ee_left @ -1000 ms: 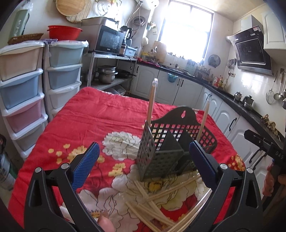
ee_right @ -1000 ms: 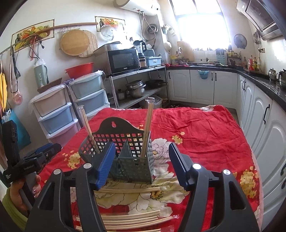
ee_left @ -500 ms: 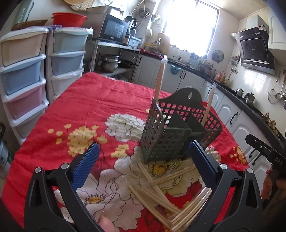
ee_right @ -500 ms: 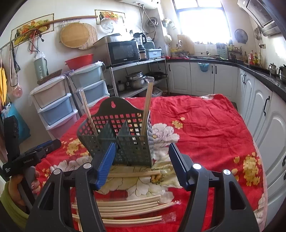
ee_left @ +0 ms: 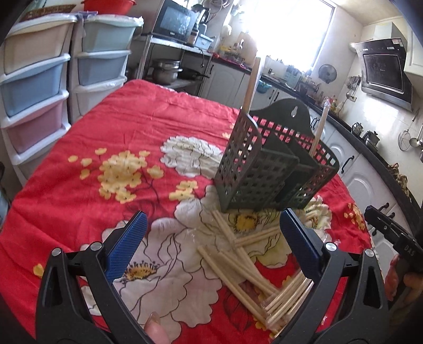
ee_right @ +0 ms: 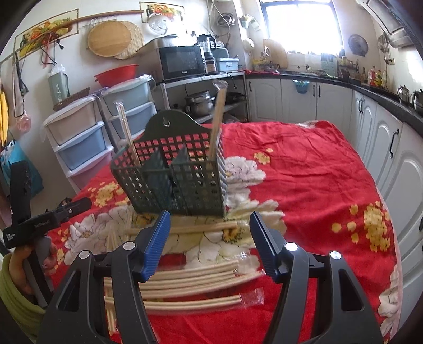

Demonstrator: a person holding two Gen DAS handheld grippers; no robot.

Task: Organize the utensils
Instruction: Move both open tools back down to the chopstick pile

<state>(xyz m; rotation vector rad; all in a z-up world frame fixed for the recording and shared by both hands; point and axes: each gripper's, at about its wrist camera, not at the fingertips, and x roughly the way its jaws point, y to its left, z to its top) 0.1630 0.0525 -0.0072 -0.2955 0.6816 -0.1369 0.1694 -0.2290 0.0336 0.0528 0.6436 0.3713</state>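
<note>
Both the left gripper (ee_left: 211, 243) and right gripper (ee_right: 207, 243) hover with jaws open and empty above wrapped chopsticks (ee_right: 190, 277) lying loose on the tabletop (ee_right: 304, 172) just before the basket (ee_right: 174, 180); overlapping, slippery wrappers risk a multi-stick or slipped pickup.

A kitchen scene: a red floral cloth (ee_right: 304, 169) covers the desk, with stacked plastic drawer units (ee_left: 34, 87) in beige, blue and pink along the wall beside it. A black microwave (ee_right: 182, 62) sits on a metal shelf above steel pots (ee_right: 199, 102), next to a red basin (ee_right: 116, 75). Round woven mats (ee_right: 111, 38) hang on the wall, white cabinets (ee_right: 298, 100) run under a dark counter, and a range hood (ee_left: 384, 71) is mounted near the bright window (ee_right: 298, 25)
</note>
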